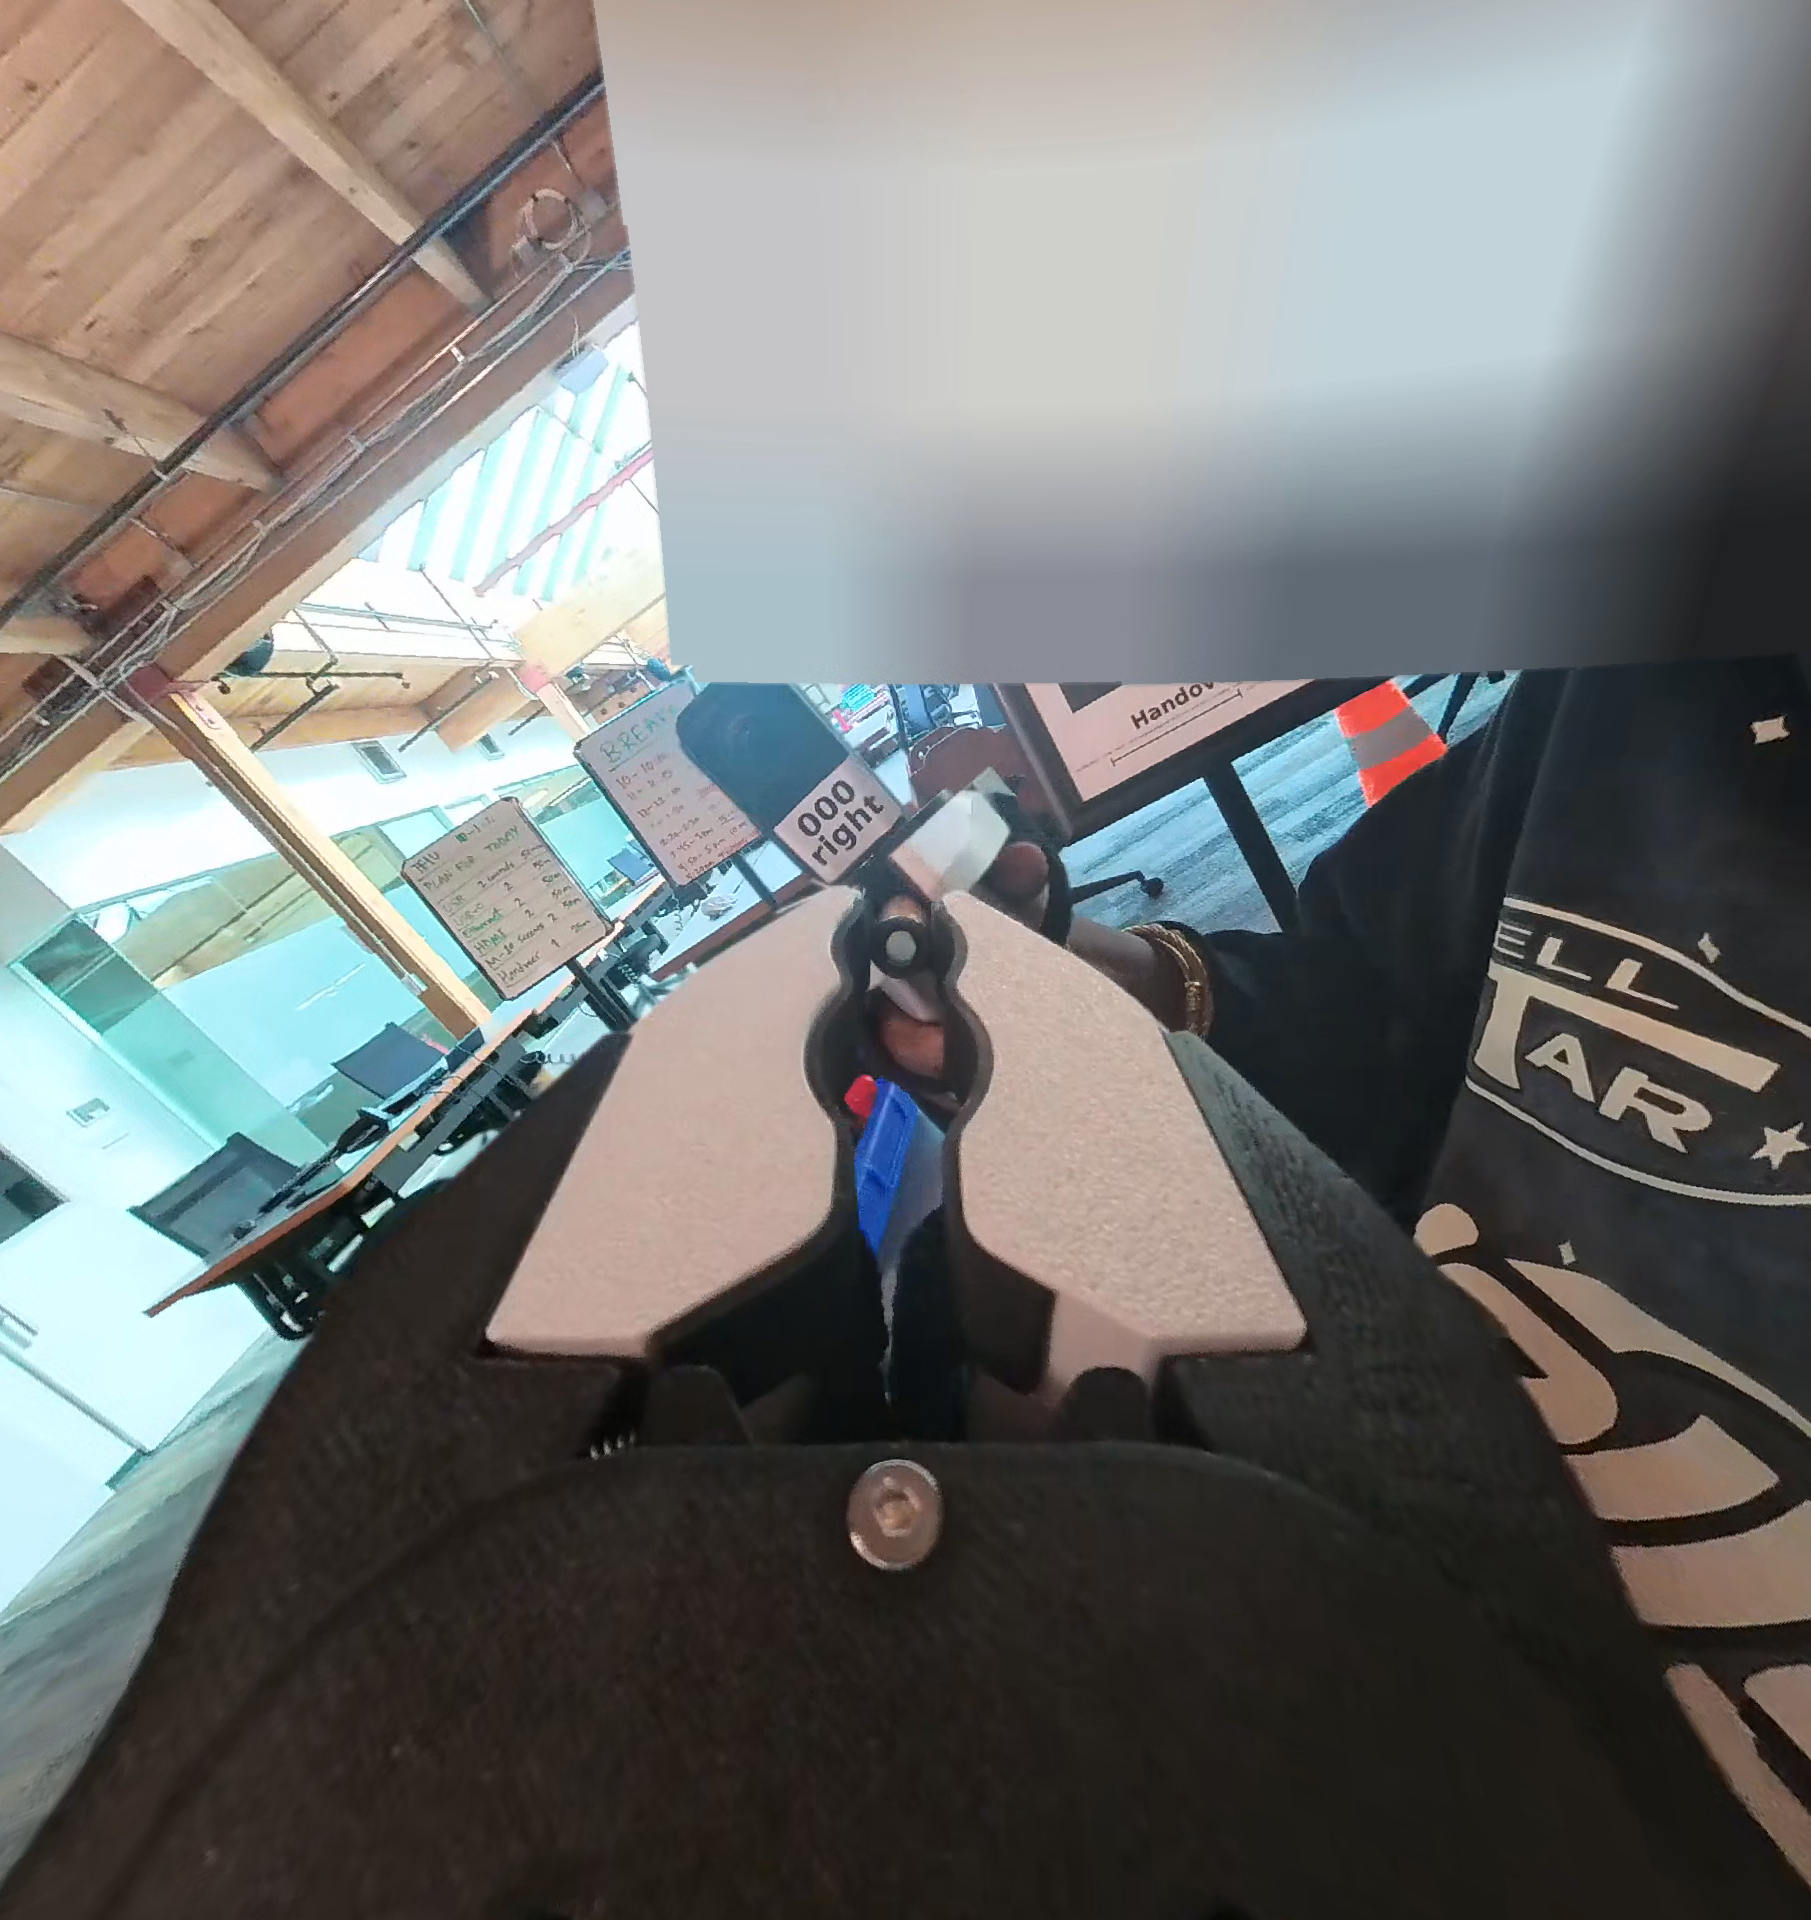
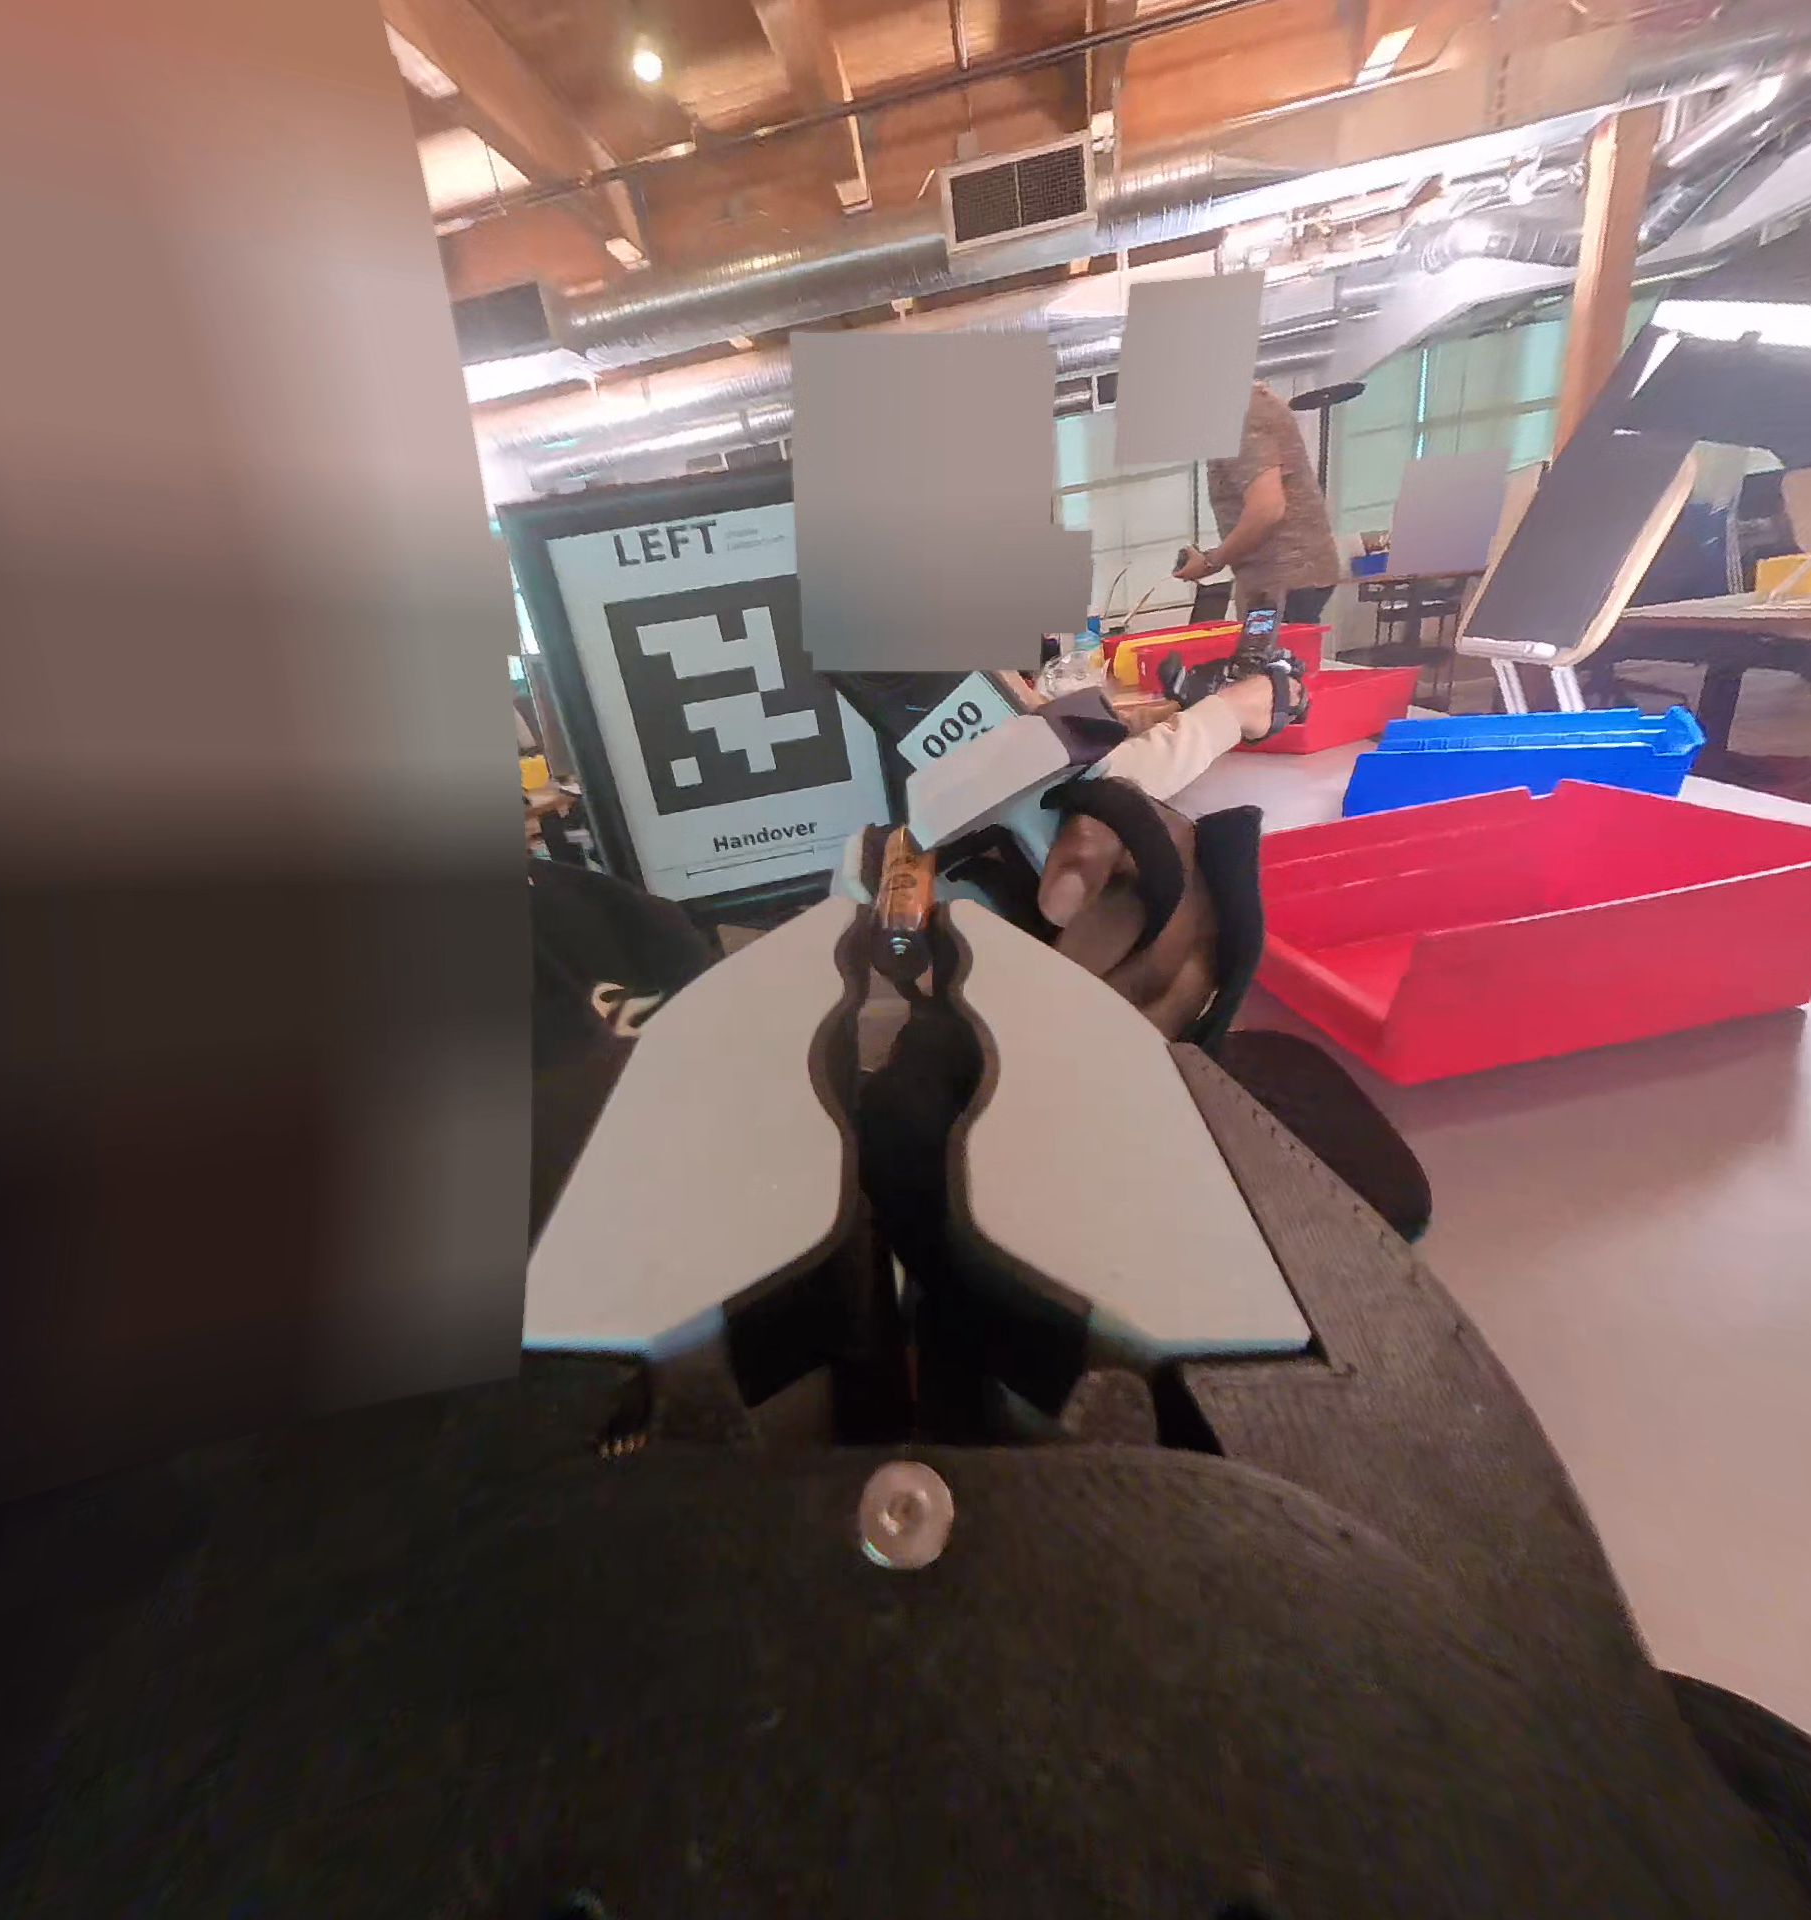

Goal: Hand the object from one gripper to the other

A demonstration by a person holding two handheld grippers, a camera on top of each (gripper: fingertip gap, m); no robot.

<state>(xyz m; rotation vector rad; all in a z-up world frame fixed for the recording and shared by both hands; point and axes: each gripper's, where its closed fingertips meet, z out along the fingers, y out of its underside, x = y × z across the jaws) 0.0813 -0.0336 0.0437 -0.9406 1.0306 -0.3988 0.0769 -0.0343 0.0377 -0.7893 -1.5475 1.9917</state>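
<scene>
A small battery (image 2: 901, 902), judged light, rigid and slippery, is found clamped endwise at the tips of both the right gripper (image 2: 899, 940) and left gripper (image 1: 896, 940); a mid-barrel hold is advised.

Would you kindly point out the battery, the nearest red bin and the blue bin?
battery (image 2: 899, 891): right wrist view, copper body between the fingertips.
red bin (image 2: 1503, 1023): right wrist view, front wall.
blue bin (image 2: 1503, 777): right wrist view, long side wall.
</scene>
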